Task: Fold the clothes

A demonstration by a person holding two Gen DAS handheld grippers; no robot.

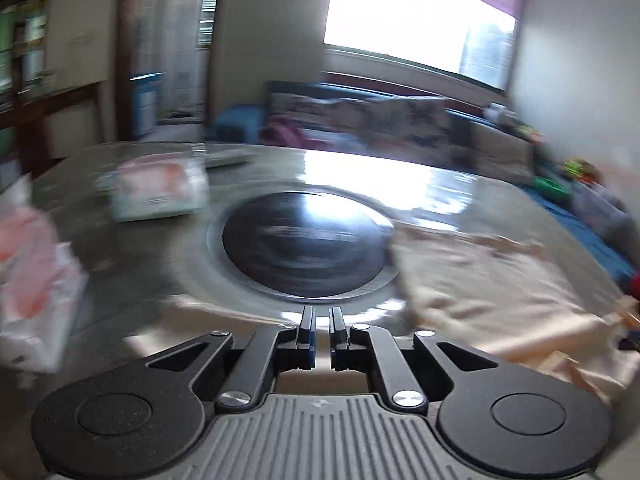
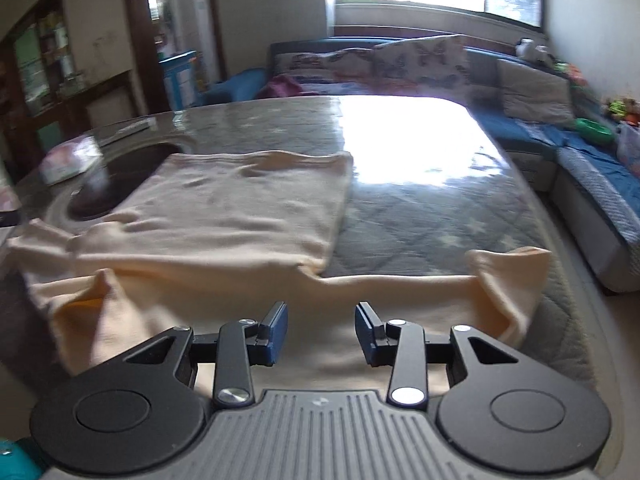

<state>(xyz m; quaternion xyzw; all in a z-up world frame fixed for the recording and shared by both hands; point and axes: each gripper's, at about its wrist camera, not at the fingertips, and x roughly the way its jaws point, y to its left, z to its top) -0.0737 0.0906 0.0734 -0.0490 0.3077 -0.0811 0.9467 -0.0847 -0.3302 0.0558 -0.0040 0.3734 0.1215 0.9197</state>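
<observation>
Two tools are in play over one cream garment (image 2: 240,216), which lies partly folded on the worktop (image 2: 420,208): its body spreads toward the left side, over part of the dark round inset (image 2: 120,176), and a sleeve (image 2: 508,280) trails along the near edge to the right.

To do this fold well, you should take the loose sleeve near its cuff, lift only enough to clear the cloth, and lay it across the body so that its edges line up; pull flat first, or the wrinkles near the body's middle will likely get folded in.

Your right tool (image 2: 321,332) hovers over the near strip of cloth with its jaws partly apart and nothing between them. Your left tool (image 1: 321,334) has its jaws nearly together with only a thin gap, holding nothing; it points at the inset, with the garment off to its right. That view is badly blurred.
</observation>
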